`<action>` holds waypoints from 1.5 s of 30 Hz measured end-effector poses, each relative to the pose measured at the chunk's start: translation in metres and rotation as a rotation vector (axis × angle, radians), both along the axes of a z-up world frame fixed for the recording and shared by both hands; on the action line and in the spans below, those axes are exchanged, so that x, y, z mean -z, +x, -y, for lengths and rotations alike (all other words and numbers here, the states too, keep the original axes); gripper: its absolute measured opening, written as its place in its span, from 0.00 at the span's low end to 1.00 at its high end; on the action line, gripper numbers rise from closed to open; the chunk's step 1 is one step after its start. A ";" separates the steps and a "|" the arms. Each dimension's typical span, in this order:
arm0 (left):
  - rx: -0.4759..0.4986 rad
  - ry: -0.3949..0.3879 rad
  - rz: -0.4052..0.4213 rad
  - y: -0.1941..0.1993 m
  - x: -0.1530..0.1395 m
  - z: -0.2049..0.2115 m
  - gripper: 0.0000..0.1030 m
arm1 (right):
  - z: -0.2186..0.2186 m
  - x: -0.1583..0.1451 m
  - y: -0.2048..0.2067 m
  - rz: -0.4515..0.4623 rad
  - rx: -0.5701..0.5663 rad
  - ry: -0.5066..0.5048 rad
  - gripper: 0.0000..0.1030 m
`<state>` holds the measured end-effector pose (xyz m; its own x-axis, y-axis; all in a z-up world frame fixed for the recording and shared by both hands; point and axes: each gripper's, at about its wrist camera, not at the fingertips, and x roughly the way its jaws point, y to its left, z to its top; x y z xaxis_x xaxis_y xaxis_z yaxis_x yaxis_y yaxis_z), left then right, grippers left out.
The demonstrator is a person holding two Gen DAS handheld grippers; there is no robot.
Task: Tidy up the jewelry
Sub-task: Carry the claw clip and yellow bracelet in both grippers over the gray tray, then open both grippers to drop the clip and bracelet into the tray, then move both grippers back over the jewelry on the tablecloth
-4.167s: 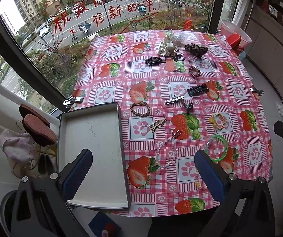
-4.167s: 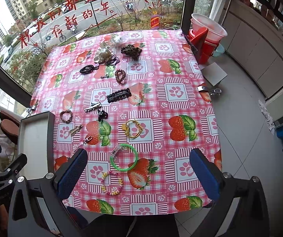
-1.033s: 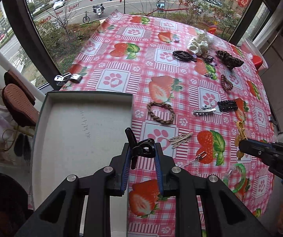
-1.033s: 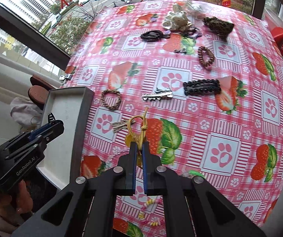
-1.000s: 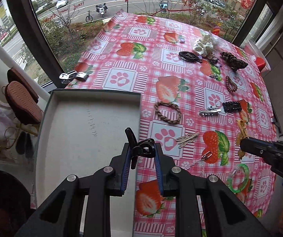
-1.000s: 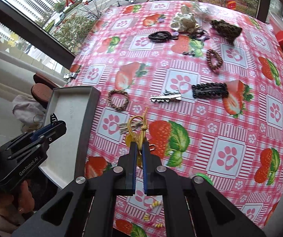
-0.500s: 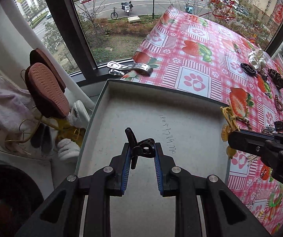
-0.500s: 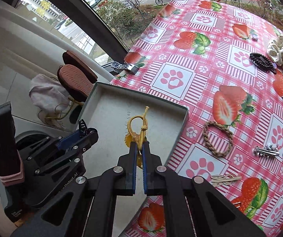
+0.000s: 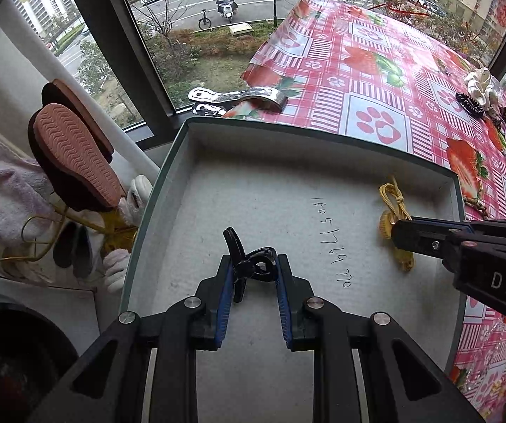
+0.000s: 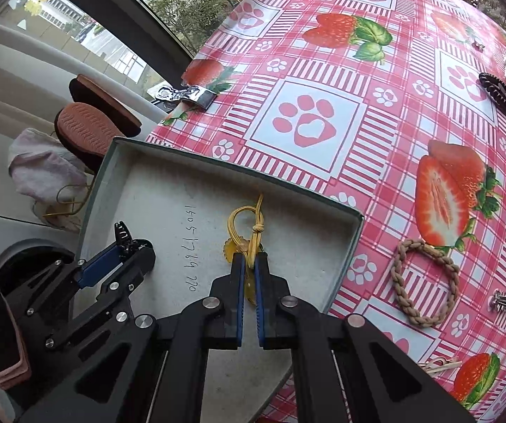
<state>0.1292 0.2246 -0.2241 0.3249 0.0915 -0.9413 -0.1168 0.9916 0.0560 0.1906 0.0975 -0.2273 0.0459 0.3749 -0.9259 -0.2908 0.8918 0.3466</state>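
Black clip [image 9: 249, 264] pinched between left gripper [image 9: 254, 275] pads | yellow tie [image 10: 247, 236] clamped in shut right gripper [image 10: 248, 271] | both over tray [image 9: 168, 172], likely for dropping in

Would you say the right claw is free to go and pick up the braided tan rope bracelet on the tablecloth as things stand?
Probably not yet: the right claw is shut on the yellow cord hair tie over the grey box. Nothing blocks the braided tan rope bracelet.

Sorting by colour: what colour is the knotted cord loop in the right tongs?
Yellow: the knotted cord loop, clearest in the right wrist view.
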 end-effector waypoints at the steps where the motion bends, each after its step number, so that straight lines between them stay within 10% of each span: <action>1: 0.002 0.003 0.001 0.000 -0.001 0.000 0.29 | 0.000 0.000 0.000 0.006 0.001 -0.002 0.07; 18: 0.004 0.045 -0.028 -0.014 -0.009 0.012 0.29 | 0.022 -0.034 -0.002 0.050 0.028 0.105 0.60; 20: -0.004 0.043 -0.028 -0.015 -0.011 0.012 0.63 | 0.031 -0.043 -0.007 0.063 0.039 0.125 0.67; 21: -0.017 0.048 -0.024 -0.016 -0.013 0.012 1.00 | 0.036 -0.047 -0.010 0.069 0.045 0.130 0.67; 45: 0.176 0.021 0.001 -0.067 -0.056 0.117 1.00 | 0.187 -0.060 -0.114 0.000 0.272 0.083 1.00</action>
<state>0.0626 0.1075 -0.1677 0.3383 0.0529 -0.9396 0.0581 0.9953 0.0770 0.0765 -0.0899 -0.1670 0.1549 0.4230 -0.8928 -0.0445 0.9058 0.4214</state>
